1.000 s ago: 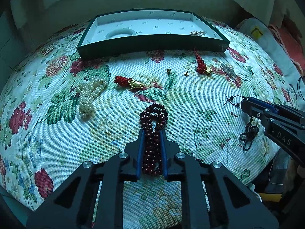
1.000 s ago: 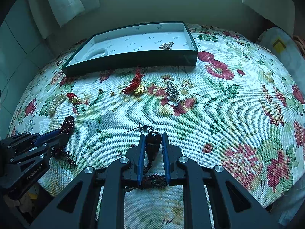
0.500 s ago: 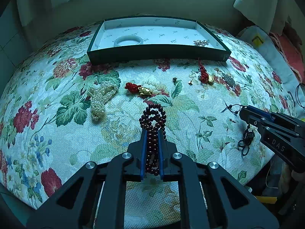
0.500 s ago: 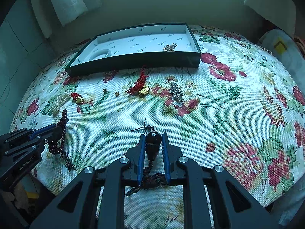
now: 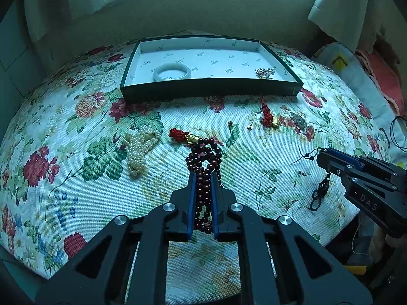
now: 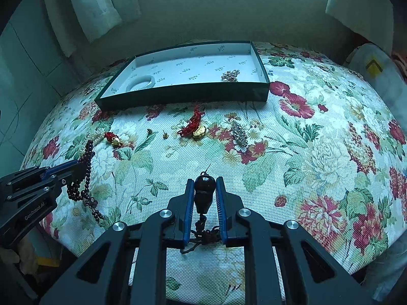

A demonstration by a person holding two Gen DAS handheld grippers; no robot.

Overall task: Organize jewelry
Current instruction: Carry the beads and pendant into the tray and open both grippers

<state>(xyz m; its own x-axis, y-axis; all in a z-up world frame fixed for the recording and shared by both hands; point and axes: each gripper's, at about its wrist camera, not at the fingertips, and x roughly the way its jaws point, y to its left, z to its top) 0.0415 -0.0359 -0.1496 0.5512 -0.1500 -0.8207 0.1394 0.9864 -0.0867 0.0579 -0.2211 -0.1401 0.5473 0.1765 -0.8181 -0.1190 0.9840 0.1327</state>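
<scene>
Left claw: clenched on the dark red bead strand; a second ago your jaws stood wider around it, now the pads press it from both sides.
Bead strand: its far loops, which lay on the floral bench before, now hang clear in the right wrist view, tail dangling. Judged lifted, ready for carriage.
Right claw: grasping the dark pendant by its body, cord bunched beneath; unchanged over the last second.
Box: at the far side, holding a pale bangle at its left and a small brooch at its right; centre floor is bare.
Outstanding: pearl strand, two red-knot gold charms, two tiny studs remain on the bench.
Meaning: you now hold two pieces; both should go to the box next.
</scene>
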